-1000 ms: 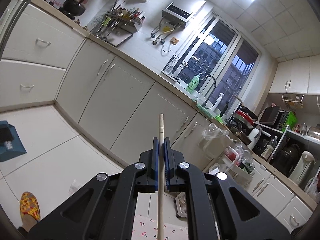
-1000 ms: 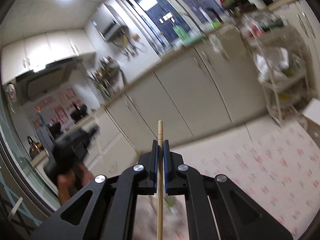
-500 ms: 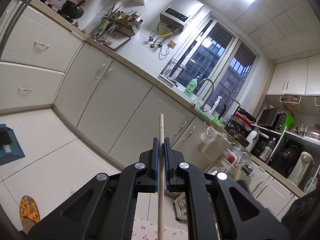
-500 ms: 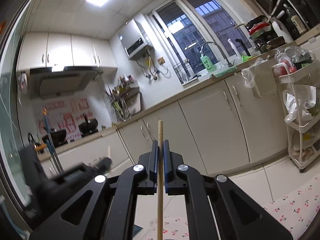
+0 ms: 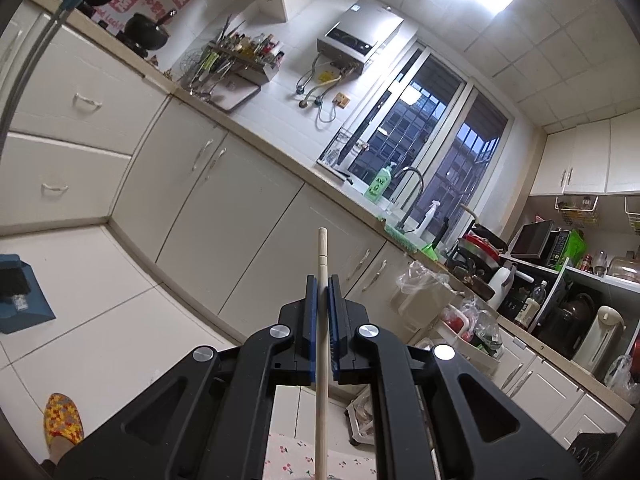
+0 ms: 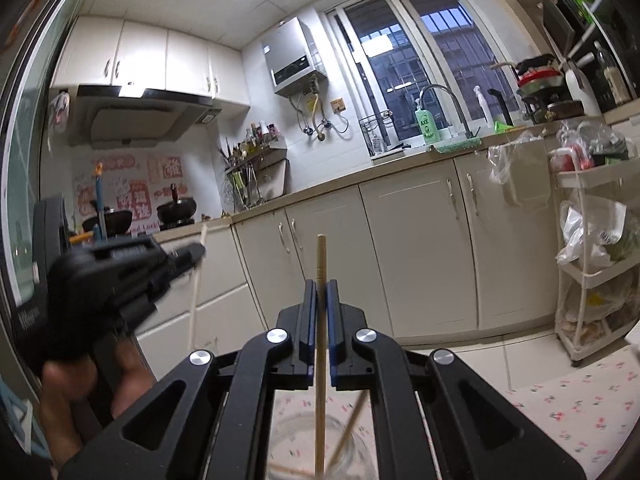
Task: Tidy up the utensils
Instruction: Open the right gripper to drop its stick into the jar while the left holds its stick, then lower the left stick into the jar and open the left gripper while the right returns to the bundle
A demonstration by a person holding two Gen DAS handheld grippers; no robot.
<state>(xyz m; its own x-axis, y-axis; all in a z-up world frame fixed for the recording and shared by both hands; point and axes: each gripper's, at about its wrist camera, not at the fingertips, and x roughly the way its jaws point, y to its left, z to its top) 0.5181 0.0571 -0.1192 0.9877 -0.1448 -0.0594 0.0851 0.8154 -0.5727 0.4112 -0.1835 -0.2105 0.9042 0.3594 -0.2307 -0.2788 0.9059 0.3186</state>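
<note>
Left gripper [image 5: 322, 280]: blue pads pinched narrow on one wooden chopstick [image 5: 321, 320]. Long axis runs straight along the fingers; blunt end projects past the fingertips toward the lower cabinets [image 5: 224, 216], the rest passes back between the jaws out of the bottom of the view.

Right gripper [image 6: 320, 284]: likewise closed narrow on a second chopstick [image 6: 320, 340], same alignment, blunt end forward. Its lower end reaches down into a clear glass jar [image 6: 356, 448] standing on the cherry-print tablecloth [image 6: 560, 400].

Right wrist view also shows the left gripper [image 6: 192, 256] at left, blurred, in the person's hand [image 6: 80, 392], its chopstick [image 6: 195, 300] held roughly vertical.

Count: chopsticks in grippers, two (one each). One more thin stick [image 6: 352, 424] leans obliquely inside the jar; a further one near the jar bottom is too blurred to confirm. Jars: one.
</note>
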